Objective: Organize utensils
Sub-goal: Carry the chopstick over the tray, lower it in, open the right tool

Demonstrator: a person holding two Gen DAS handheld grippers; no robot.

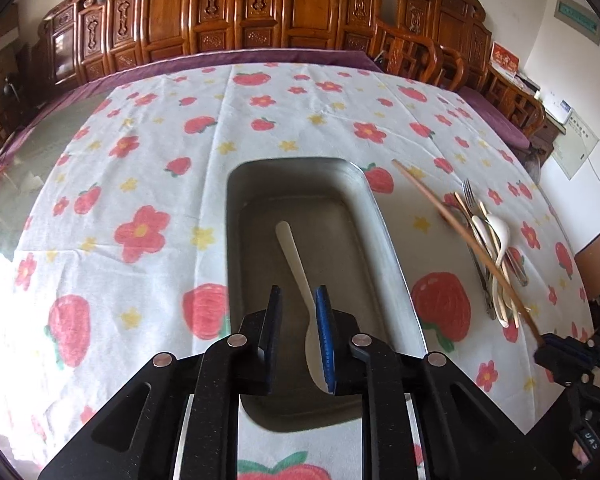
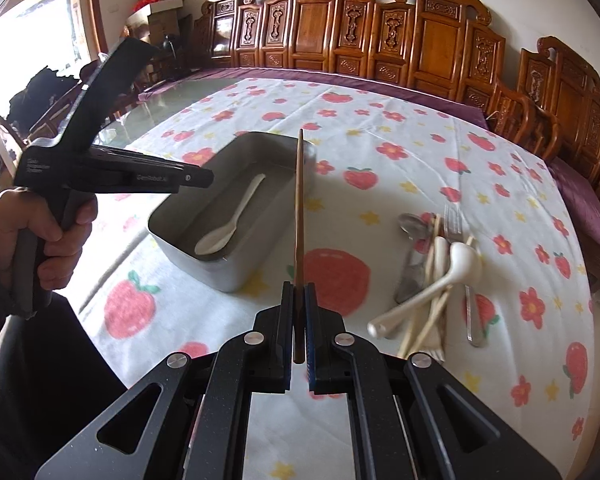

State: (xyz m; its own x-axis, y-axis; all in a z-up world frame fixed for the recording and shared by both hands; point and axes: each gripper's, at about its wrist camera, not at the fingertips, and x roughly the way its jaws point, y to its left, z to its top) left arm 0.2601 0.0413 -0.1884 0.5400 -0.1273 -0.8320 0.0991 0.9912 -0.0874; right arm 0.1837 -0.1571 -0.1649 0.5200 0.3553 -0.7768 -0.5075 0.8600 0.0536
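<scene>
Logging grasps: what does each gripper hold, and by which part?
The right gripper pinches a chopstick near one end. The left gripper is open, holding nothing, above the spoon in the tray.

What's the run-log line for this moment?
left gripper: open above white plastic spoon in grey metal tray | right gripper: shut on brown wooden chopstick
</scene>
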